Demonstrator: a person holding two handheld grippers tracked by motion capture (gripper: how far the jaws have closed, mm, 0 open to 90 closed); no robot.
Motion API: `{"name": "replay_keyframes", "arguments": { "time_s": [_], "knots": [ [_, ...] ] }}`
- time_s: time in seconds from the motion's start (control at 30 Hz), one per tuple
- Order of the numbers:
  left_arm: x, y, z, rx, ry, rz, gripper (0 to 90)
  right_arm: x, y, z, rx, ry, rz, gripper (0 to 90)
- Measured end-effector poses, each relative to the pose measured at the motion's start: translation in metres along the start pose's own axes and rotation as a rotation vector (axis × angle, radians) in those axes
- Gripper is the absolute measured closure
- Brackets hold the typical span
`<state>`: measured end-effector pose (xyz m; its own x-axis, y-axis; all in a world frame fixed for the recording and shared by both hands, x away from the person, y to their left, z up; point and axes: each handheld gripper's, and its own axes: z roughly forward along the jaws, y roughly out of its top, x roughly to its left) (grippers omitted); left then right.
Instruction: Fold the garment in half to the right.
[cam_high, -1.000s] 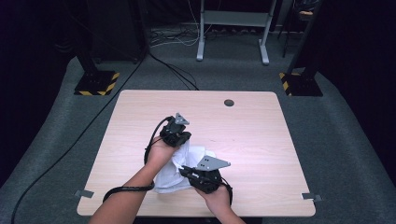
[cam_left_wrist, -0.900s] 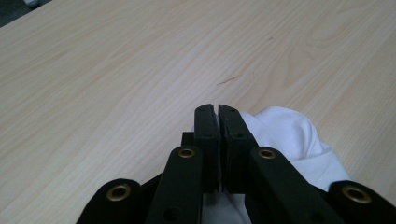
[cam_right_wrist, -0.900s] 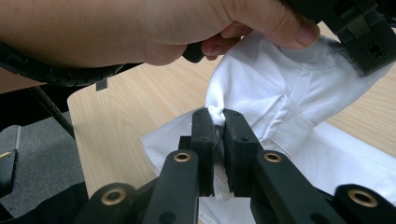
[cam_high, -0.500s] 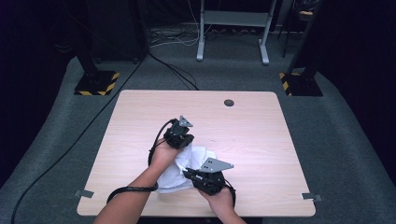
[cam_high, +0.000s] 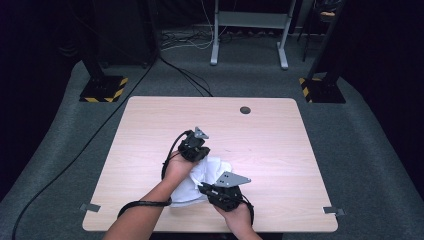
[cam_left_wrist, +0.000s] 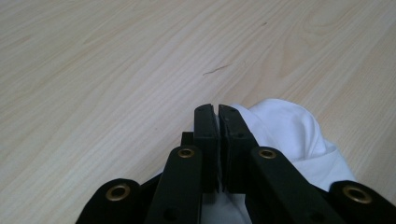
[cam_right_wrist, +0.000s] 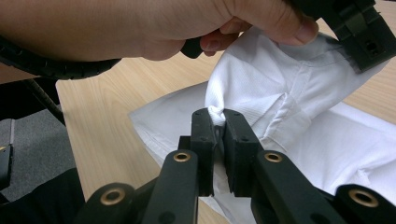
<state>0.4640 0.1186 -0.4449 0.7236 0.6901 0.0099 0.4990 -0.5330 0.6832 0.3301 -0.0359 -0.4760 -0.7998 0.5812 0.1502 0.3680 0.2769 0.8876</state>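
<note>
White garment gripped by both grippers, folding unfinished.

High view: the white garment (cam_high: 200, 182) is seen bunched at the table's (cam_high: 280, 150) near edge. Left gripper view: the left gripper (cam_left_wrist: 217, 112) is clenched on fabric. Right gripper view: the right gripper (cam_right_wrist: 219, 116) is pinched on a fold; flattening is judged left.

White cloth (cam_high: 200, 180), looks like a shirt, all bunched up near the table's front edge. One fold is lifted off the wood, the rest lies crumpled flat.
</note>
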Motion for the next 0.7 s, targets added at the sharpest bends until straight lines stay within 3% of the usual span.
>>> {"name": "replay_keyframes", "arguments": {
  "time_s": [0.7],
  "knots": [
    [-0.002,-0.004,0.014,0.015,-0.013,-0.003,86.3,-0.003,-0.012,0.001,0.025,-0.009,0.025,83.4]
  ]
}}
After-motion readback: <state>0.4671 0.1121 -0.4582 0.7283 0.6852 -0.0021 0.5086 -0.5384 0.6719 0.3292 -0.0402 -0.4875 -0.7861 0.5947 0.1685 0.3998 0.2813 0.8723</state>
